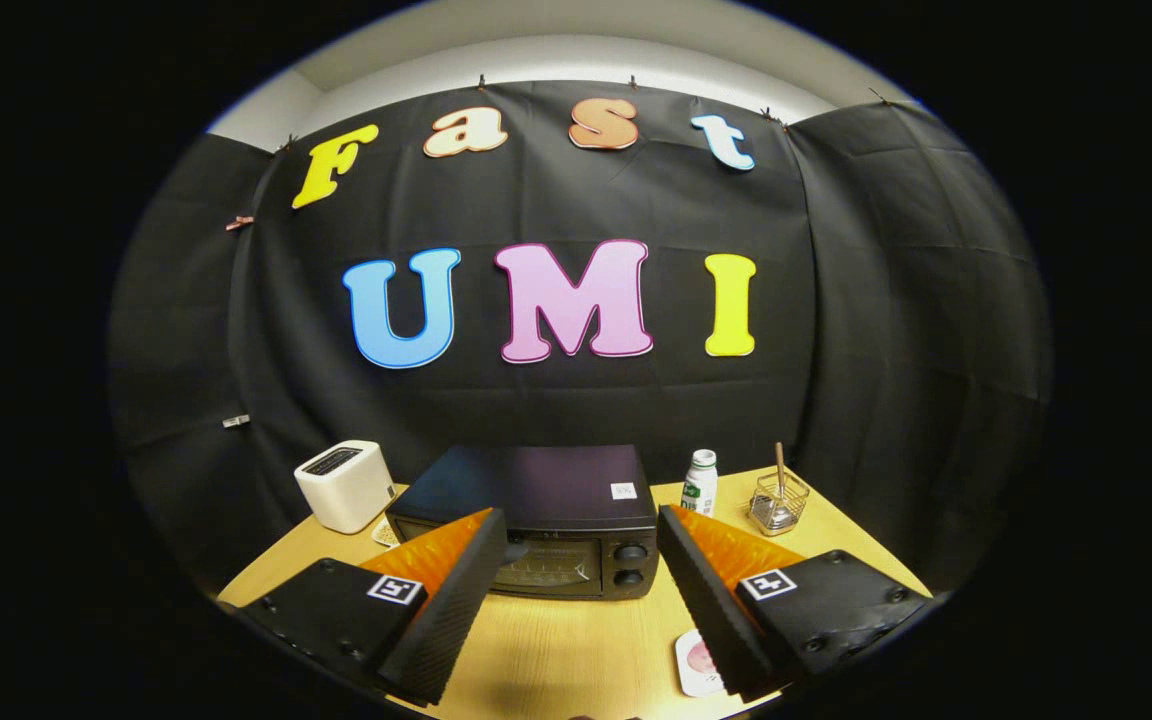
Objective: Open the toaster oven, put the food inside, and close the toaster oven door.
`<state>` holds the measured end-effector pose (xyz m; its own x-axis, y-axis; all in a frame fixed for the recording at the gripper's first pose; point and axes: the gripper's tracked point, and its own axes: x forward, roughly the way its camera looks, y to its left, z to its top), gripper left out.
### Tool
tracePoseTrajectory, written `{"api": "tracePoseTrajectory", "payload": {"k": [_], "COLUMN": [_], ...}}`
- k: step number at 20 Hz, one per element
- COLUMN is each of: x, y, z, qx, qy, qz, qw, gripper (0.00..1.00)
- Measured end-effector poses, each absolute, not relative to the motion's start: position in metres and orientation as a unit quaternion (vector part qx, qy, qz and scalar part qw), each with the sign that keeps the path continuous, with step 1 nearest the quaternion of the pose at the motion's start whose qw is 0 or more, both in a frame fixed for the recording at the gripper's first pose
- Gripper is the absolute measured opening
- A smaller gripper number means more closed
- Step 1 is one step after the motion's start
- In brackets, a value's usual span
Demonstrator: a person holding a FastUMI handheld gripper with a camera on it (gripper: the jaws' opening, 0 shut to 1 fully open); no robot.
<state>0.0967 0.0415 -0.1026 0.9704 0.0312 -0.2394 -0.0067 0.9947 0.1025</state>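
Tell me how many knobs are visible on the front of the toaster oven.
2. Both sit on the toaster oven front, at its right side: upper knob, lower knob. The gripper is open.

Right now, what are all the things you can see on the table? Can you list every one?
toaster oven: one, black, door shut, at the middle of the table, just ahead of the claw's fingers
toaster: one, white, beside the toaster oven, on its left as seen
bottle: one, white with a green label, beside the oven on its other side
wire basket: one, silver, past the bottle, with a brown stick standing in it
plate: one, white with something pink on it, near the table's front edge, partly behind one finger
table: one, light wood
claw: one, fingers open and apart, holding nothing
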Motion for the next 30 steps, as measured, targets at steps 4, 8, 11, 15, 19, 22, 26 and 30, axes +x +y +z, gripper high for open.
{"api": "tracePoseTrajectory", "payload": {"k": [4, 8, 11, 15, 19, 22, 26, 30], "x": [0.125, 0.151, 0.169, 0.191, 0.204, 0.211, 0.211, 0.210], "y": [0.072, 0.100, 0.121, 0.142, 0.154, 0.162, 0.164, 0.166], "z": [-0.132, -0.159, -0.178, -0.200, -0.227, -0.233, -0.244, -0.247], "qx": [0.059, 0.048, 0.037, 0.031, 0.016, 0.019, 0.032, 0.032], "qy": [0.145, 0.152, 0.154, 0.158, 0.174, 0.175, 0.194, 0.205], "qz": [0.010, 0.007, 0.007, 0.003, 0.002, 0.000, -0.013, -0.002], "qw": [0.988, 0.987, 0.987, 0.987, 0.985, 0.984, 0.980, 0.978], "gripper": [0.99, 0.99, 0.99, 0.99, 0.99, 0.99, 1.00, 0.99]}}
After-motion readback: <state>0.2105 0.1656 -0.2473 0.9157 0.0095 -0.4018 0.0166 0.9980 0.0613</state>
